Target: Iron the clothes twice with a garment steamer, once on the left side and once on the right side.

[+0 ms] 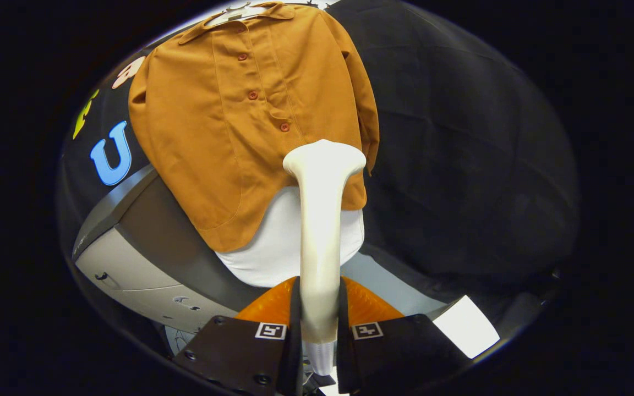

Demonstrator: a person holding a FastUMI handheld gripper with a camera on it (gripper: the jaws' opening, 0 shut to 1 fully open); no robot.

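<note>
A brown-orange button-front shirt (229, 121) hangs on a white hanger (229, 14) against the booth wall, over a white garment (273, 242) that shows below its hem. My gripper (320, 324) is shut on the handle of a cream-white garment steamer (321, 220), both fingers pressing its sides. The steamer rises straight ahead of the fingers, and its wide head (325, 157) sits at the shirt's lower hem, right of the button line. I cannot tell whether the head touches the cloth.
A grey cabinet (130, 253) with a dark top stands below and left of the shirt. Black cloth covers the wall to the right. A white flat object (465, 324) lies low, right of the fingers.
</note>
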